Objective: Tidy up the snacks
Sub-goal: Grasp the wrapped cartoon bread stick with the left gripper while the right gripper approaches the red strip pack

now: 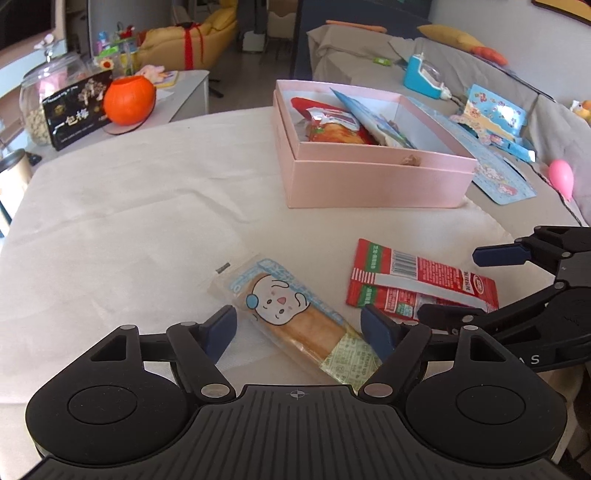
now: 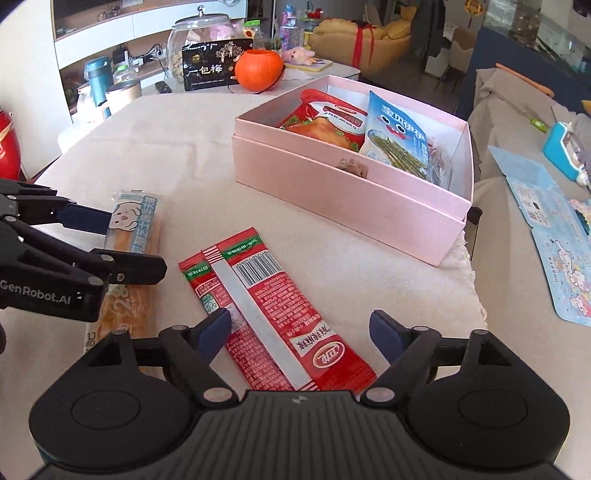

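Observation:
A clear bread packet with a cartoon face (image 1: 291,314) lies on the cream tablecloth between the open fingers of my left gripper (image 1: 299,328); it also shows in the right wrist view (image 2: 129,251). A red snack packet (image 2: 269,314) lies between the open fingers of my right gripper (image 2: 301,334); it also shows in the left wrist view (image 1: 417,282). Neither packet is gripped. The pink box (image 1: 369,181), also in the right wrist view (image 2: 332,192), stands further back and holds a red packet (image 2: 325,122) and a blue-white packet (image 2: 399,136).
An orange pumpkin pot (image 2: 258,70), a black box (image 2: 210,66) and a glass jar (image 2: 192,33) stand beyond the table's far edge. A grey sofa (image 1: 461,74) with blue toys and printed sheets (image 2: 561,236) lies to the right.

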Available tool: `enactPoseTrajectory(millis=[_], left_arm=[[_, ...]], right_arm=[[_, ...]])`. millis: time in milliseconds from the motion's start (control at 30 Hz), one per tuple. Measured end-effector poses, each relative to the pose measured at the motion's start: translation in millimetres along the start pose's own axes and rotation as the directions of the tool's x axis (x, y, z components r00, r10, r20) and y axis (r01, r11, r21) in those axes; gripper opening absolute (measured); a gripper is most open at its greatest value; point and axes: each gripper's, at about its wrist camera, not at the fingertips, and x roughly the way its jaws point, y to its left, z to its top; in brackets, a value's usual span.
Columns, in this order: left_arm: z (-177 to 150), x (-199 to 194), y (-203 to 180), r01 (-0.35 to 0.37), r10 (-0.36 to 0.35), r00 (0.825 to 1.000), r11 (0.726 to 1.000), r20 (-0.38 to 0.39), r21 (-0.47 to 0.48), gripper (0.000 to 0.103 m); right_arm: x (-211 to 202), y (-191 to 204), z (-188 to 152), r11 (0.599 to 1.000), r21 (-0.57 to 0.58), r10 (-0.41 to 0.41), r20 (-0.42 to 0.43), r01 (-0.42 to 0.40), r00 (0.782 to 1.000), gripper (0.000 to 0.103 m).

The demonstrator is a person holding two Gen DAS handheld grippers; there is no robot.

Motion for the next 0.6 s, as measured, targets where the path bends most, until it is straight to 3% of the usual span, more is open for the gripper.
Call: enactPoseTrajectory(millis=[67, 200, 267, 333, 400, 600], left_arm=[[-1.4, -4.8, 5.3, 0.002, -0.002, 1.000, 1.000, -0.004, 0.000, 0.081], [-2.2, -8.0, 14.3, -0.024, 0.024, 1.000, 1.000, -0.008, 0.009, 0.081], [-1.5, -8.3, 19.3, -0.033, 0.033, 0.999, 0.999, -0.007, -0.021, 0.080], [-0.6, -7.2, 22.8, 0.002, -0.003, 1.000, 0.997, -0.016, -0.077, 0.072], [-1.8, -3.8, 19.6, 0.040, -0.043, 0.999, 0.994, -0.023, -0.097, 0.071], [-1.1, 9.6, -1.7, 0.036, -0.036, 0.999, 0.999, -0.013, -0.024, 0.071]], right_arm=[[6.7, 2.3, -4.1, 0.999, 0.035, 0.008, -0.004, -0.008, 1.000, 0.091], [11.5, 1.7, -19.1, 0.991, 0.131, -0.034, 0.082, 0.023, 0.996, 0.103], [11.3, 3.3, -25.0, 0.990, 0.137, -0.048, 0.121, 0.032, 0.991, 0.103], [11.6, 1.9, -24.4, 0.990, 0.141, -0.044, 0.120, 0.027, 0.992, 0.103], [12.2, 1.9, -24.2, 0.990, 0.140, -0.045, 0.123, 0.027, 0.991, 0.103], [12.2, 3.2, -25.0, 0.990, 0.140, -0.045, 0.127, 0.027, 0.991, 0.103]])
